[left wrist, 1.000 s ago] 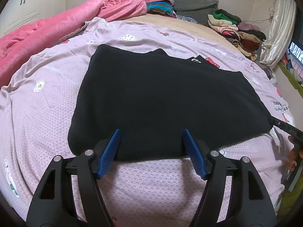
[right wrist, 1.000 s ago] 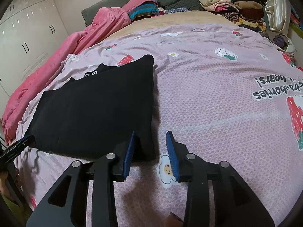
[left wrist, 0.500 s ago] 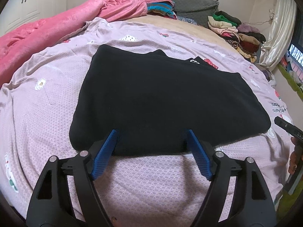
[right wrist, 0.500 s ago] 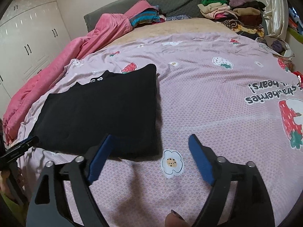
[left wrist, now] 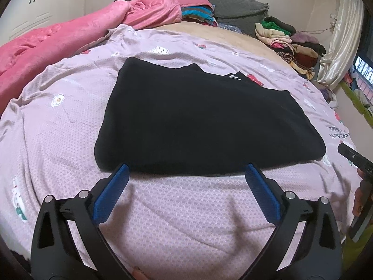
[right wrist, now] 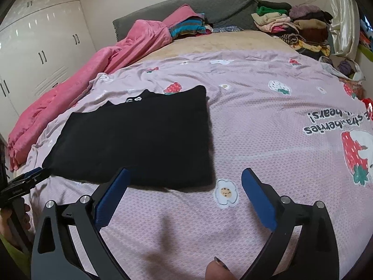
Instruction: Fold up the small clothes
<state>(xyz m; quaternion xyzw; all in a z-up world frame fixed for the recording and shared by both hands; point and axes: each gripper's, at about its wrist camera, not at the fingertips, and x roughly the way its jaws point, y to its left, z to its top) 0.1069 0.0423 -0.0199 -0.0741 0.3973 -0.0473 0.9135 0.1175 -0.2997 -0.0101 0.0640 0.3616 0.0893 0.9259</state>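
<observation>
A black, soft knit garment (left wrist: 205, 121), already folded into a flat rectangle, lies on a lilac bedsheet printed with strawberries and flowers (left wrist: 58, 144), toward the near edge of the bed; neither claw touches it. The left gripper (left wrist: 186, 175) hovers just short of the garment's near hem, its blue-padded fingers (left wrist: 112, 193) spread wide and holding nothing; the right gripper (right wrist: 184, 179) hangs near the garment's near right corner, fingers equally wide apart and empty, one fingertip overlapping the hem in view.

The garment's long axis runs left to right across the bed; its neckline, marked by a small white label (left wrist: 234, 77), points to the far side, and the hem faces the person.

Judging by the task, the next fold would likely bring one short end over the other; to do it well, each claw should pinch all layers at a near corner, lift together, keep the edges level, and lay the cloth down without dragging the sheet.

A rumpled pink plush blanket (left wrist: 58, 39) lies at far left; stacked folded clothes (right wrist: 286, 23) sit at far right by the headboard.
</observation>
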